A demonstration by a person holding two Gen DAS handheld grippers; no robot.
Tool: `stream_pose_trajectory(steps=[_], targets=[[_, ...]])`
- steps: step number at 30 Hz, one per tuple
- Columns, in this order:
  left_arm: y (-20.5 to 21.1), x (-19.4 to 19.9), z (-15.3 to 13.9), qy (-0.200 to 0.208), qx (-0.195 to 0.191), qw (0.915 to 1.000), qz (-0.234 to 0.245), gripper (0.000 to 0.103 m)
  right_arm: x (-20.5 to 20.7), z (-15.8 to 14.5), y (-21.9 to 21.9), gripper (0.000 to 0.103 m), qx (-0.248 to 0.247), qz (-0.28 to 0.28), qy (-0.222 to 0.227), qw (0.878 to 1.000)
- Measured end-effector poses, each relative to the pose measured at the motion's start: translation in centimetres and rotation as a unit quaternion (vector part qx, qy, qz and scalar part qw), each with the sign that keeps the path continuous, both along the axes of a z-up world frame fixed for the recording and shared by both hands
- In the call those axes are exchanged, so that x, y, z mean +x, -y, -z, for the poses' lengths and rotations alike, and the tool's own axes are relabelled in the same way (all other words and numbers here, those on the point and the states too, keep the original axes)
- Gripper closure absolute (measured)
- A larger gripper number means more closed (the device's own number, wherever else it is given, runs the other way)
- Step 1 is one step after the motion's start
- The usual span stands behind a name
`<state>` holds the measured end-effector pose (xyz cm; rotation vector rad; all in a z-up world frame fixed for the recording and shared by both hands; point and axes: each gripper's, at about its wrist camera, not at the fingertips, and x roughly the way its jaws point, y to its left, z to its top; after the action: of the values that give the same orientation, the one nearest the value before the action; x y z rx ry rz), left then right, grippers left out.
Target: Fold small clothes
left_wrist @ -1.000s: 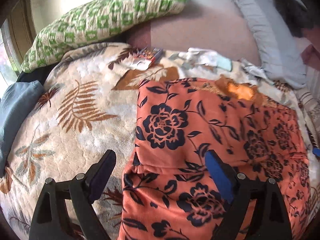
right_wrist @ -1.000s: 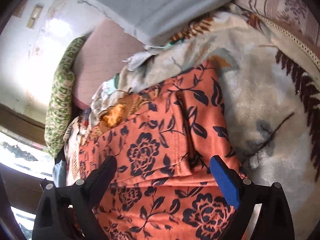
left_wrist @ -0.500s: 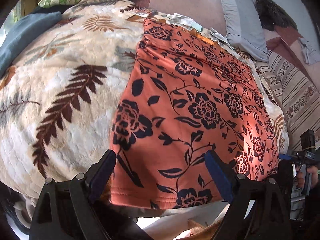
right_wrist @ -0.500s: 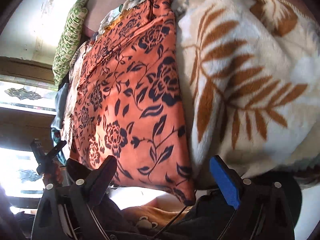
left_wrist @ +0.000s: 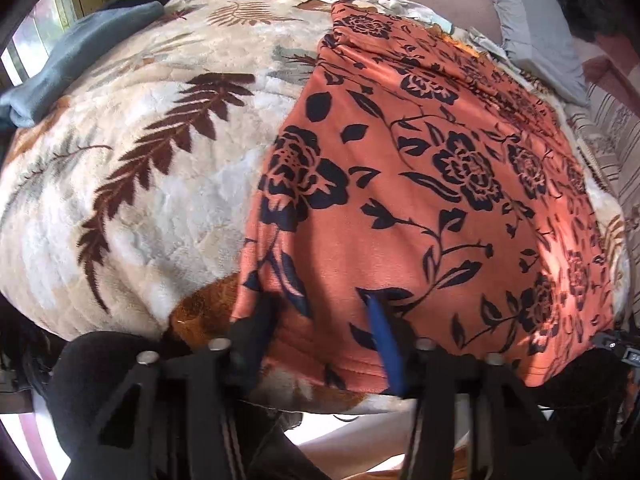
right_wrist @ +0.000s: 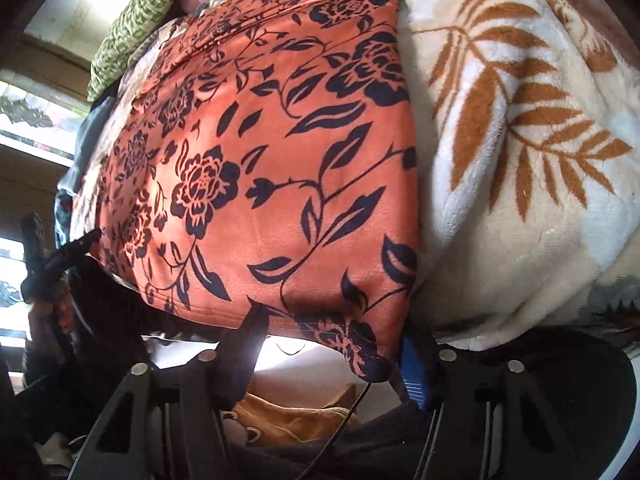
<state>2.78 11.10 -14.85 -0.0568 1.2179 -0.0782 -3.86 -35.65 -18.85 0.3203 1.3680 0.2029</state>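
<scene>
both grippers sit at the near hem of the orange floral garment [left_wrist: 420, 184], one at each bottom corner, which is where a fold toward the far end would naturally start. left gripper [left_wrist: 320, 312] has just been closing, and its jaws are now pinched in on a ridge of the garment's hem near the left corner; the cloth bunches up between the black finger [left_wrist: 260, 320] and the blue pad [left_wrist: 380, 328], so it looks gripped. right gripper [right_wrist: 328, 328] has also just been closing around the garment's right corner, which hangs down between its jaws; the blue pad [right_wrist: 412, 364] lies right beside the cloth edge, but i cannot tell whether the pads press on it yet.

the garment lies spread flat and long on the leaf-patterned blanket [left_wrist: 132, 184], its near hem drooping over the blanket's rounded front edge. that overhang is likely why the jaws come in steeply from the garment's near side: the hem is free there to be pinched without catching the plush blanket beneath. a green patterned pillow [right_wrist: 136, 28] lies beyond the garment's far end.
</scene>
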Motion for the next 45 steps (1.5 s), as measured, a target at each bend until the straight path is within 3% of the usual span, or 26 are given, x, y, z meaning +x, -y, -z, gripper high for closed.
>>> stream_pose_trajectory(steps=[1,3,4,9,11,13,15,16,17,18,21,24,31,35,39,41,43,44,45], targets=[[-0.1,0.0,-0.2,0.000,-0.010,0.9999,0.002,0.090,-0.1,-0.2,-0.5,0.061,-0.023,-0.001,0.006,1.000],[-0.6,0.0,-0.3,-0.002,-0.025,0.9997,-0.002,0.094,-0.4,-0.7,-0.2,0.075,-0.023,0.012,0.016,1.000],[-0.7,0.0,-0.3,-0.002,-0.028,0.9996,-0.004,0.094,-0.6,-1.0,0.3,0.095,-0.006,0.020,0.021,1.000],[-1.5,-0.6,-0.2,0.002,-0.053,0.9984,-0.021,0.091,-1.0,-1.8,2.8,0.094,0.083,0.046,0.028,0.995],[-1.8,-0.9,0.0,0.004,-0.068,0.9975,-0.018,0.078,-1.0,-1.7,3.4,0.091,0.125,0.052,0.032,0.990],[-0.9,-1.0,-0.1,0.008,-0.080,0.9967,-0.002,0.049,-0.8,-0.8,3.6,0.090,0.147,0.067,0.018,0.987],[0.4,-1.0,-0.1,0.008,-0.059,0.9980,0.021,0.041,-0.5,0.1,3.4,0.088,0.154,0.072,0.007,0.985],[0.9,-1.1,-0.1,0.010,-0.039,0.9987,0.031,0.045,-0.4,0.6,3.4,0.087,0.157,0.081,0.002,0.984],[1.3,-1.2,-0.1,0.013,-0.019,0.9991,0.036,0.058,-0.3,0.9,3.5,0.087,0.168,0.090,-0.003,0.982],[1.2,-1.2,-0.1,0.016,0.010,0.9993,0.033,0.094,-0.2,1.0,3.5,0.087,0.178,0.093,0.002,0.980],[-1.1,-0.7,-0.8,0.012,-0.056,0.9983,0.005,0.096,-0.4,0.3,3.4,0.092,0.174,0.087,0.013,0.981],[-2.7,-0.4,-1.9,0.019,-0.094,0.9954,-0.010,0.096,-0.5,-0.4,4.2,0.094,0.186,0.102,0.022,0.977],[-3.7,2.5,-8.0,0.076,-0.160,0.9840,-0.013,0.097,1.5,-5.0,6.9,0.094,0.281,0.139,0.098,0.945],[-2.7,8.0,-13.0,0.127,-0.161,0.9785,0.021,0.097,5.5,-8.4,8.9,0.094,0.315,0.156,0.147,0.925],[-0.1,17.6,-17.0,0.174,-0.149,0.9721,0.053,0.096,13.3,-11.7,11.1,0.094,0.318,0.164,0.196,0.913],[1.1,24.1,-17.2,0.177,-0.144,0.9723,0.050,0.096,18.1,-13.0,12.4,0.095,0.311,0.169,0.219,0.909],[2.5,31.4,-14.8,0.145,-0.143,0.9781,0.042,0.090,23.4,-13.0,13.7,0.094,0.310,0.185,0.220,0.906],[3.5,34.9,-12.7,0.119,-0.126,0.9837,0.046,0.081,26.2,-12.5,14.2,0.093,0.305,0.198,0.215,0.906],[3.9,37.9,-10.2,0.088,-0.105,0.9901,0.029,0.052,28.8,-11.7,14.7,0.092,0.295,0.206,0.210,0.909]])
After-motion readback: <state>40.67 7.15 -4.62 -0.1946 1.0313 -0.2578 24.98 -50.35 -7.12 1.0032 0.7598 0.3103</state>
